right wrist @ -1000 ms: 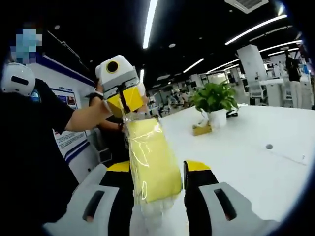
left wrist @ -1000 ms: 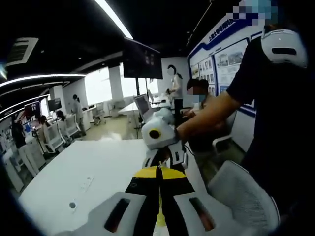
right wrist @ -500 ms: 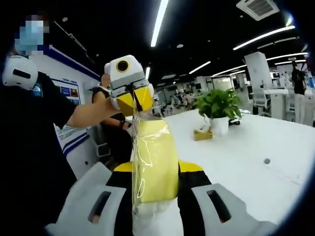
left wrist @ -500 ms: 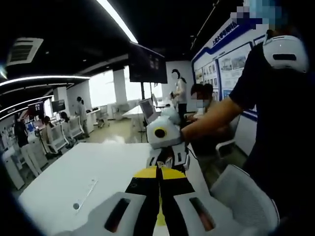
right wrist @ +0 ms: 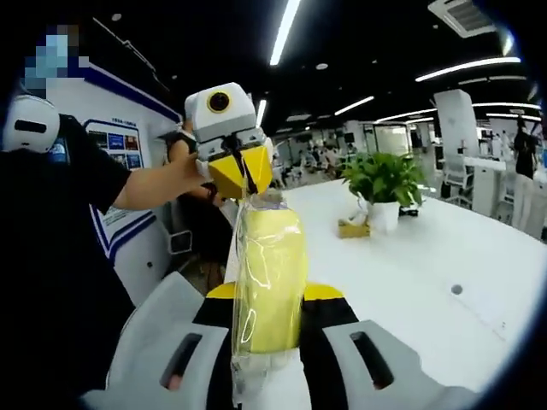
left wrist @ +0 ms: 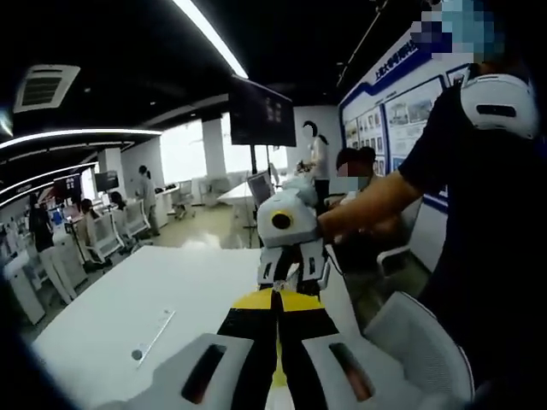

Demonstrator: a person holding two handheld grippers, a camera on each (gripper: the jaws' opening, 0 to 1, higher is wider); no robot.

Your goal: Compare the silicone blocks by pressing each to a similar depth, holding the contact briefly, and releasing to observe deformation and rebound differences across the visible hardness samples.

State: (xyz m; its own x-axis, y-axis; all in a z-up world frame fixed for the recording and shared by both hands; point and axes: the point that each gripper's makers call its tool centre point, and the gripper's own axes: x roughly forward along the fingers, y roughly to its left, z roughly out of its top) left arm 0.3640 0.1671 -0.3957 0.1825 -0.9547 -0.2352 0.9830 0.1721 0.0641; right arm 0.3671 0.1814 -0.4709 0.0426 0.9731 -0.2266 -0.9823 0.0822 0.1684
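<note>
The yellow silicone block (right wrist: 267,278), in clear wrap, hangs in the air over the near edge of the white table (right wrist: 444,282), its long axis running from your right gripper (right wrist: 267,320) away toward your left gripper (right wrist: 240,173). Over the last second the right jaws have drawn inward and now clamp its flanks, so the pressing hold is probably under way. The left gripper pinches the wrap's far end.

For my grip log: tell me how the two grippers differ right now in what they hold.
The right gripper is shut across the yellow block's thick body; the left gripper pinches only the clear wrap at the block's top end. The right grips from below, the left from above. In its own view the left gripper looks fully closed. Both have yellow-tipped black jaws.
</note>
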